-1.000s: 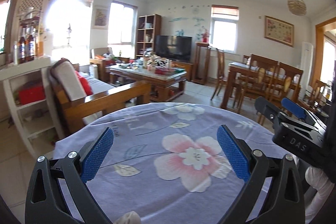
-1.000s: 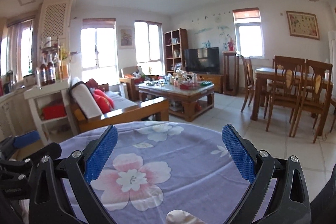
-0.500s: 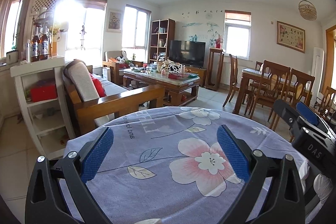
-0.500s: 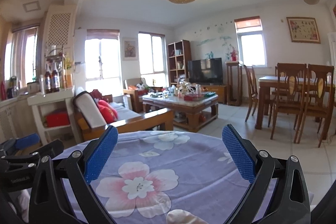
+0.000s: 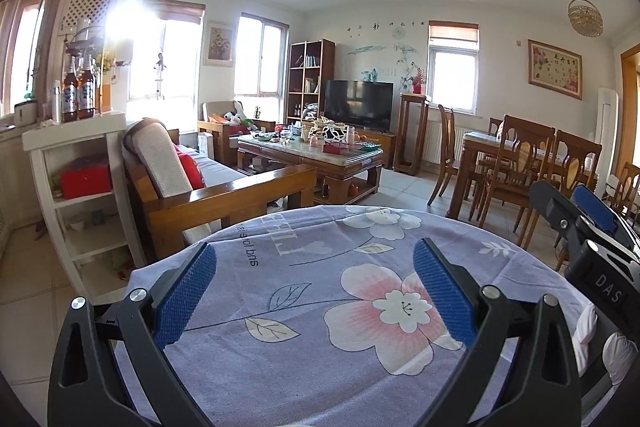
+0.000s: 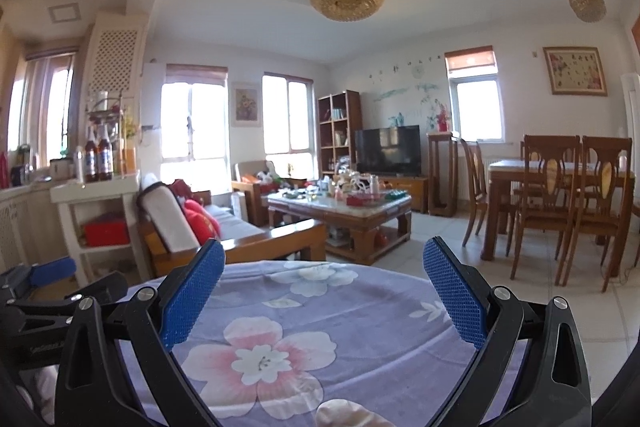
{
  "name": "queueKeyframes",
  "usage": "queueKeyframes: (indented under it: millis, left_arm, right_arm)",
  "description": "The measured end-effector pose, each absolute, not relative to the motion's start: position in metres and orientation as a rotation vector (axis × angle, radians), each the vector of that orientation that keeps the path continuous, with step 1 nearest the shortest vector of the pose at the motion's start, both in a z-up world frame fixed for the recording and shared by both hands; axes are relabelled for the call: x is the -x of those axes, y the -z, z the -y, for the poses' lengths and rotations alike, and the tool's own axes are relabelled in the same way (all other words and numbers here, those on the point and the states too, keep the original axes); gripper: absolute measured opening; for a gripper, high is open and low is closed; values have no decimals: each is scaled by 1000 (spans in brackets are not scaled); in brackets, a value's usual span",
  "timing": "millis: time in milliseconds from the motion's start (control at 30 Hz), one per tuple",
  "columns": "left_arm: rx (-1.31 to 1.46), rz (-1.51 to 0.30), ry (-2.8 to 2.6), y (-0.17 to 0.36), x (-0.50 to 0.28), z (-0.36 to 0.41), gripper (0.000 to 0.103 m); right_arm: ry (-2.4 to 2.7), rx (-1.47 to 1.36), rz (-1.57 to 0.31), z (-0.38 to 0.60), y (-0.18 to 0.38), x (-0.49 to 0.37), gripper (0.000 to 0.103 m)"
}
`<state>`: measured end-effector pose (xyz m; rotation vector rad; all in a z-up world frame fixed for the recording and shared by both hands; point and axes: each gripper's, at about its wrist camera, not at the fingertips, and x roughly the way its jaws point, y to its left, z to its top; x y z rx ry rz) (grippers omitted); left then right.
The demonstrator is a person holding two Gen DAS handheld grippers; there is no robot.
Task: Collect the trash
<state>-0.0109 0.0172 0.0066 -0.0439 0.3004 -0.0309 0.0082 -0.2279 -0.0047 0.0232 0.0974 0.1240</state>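
A round table with a purple flowered cloth (image 5: 320,307) lies under both grippers; it also shows in the right wrist view (image 6: 320,315). My left gripper (image 5: 314,291) is open and empty above the cloth. My right gripper (image 6: 324,295) is open and empty above the cloth too. The right gripper shows at the right edge of the left wrist view (image 5: 588,231). The left gripper shows at the left edge of the right wrist view (image 6: 44,291). A pale crumpled thing (image 6: 348,415) lies on the cloth at the bottom of the right wrist view; I cannot tell what it is.
Beyond the table stand a wooden sofa (image 5: 224,195), a cluttered coffee table (image 5: 316,155), a white shelf with bottles (image 5: 76,163) at the left, and a dining table with chairs (image 5: 520,167) at the right. Tiled floor lies between them.
Both cameras have tilted upward, so more ceiling and less cloth shows. The pale thing at the bottom of the left wrist view has slipped out of sight. Both grippers stay open.
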Motion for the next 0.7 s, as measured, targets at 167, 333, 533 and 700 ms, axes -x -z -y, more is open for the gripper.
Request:
queueKeyframes:
  millis: [167, 333, 533, 700]
  left_arm:
    - [42, -298, 28, -7, 12, -17, 98]
    - [41, -296, 29, -7, 12, -17, 98]
    - [36, -297, 28, -6, 12, -17, 98]
    - [32, -293, 27, -6, 11, -18, 98]
  right_arm:
    - [-123, -34, -97, 231, 5, -7, 98]
    - [-123, -34, -97, 231, 5, -7, 98]
    - [-122, -41, -98, 236, 4, -8, 98]
    - [-120, -44, -97, 234, 3, -8, 98]
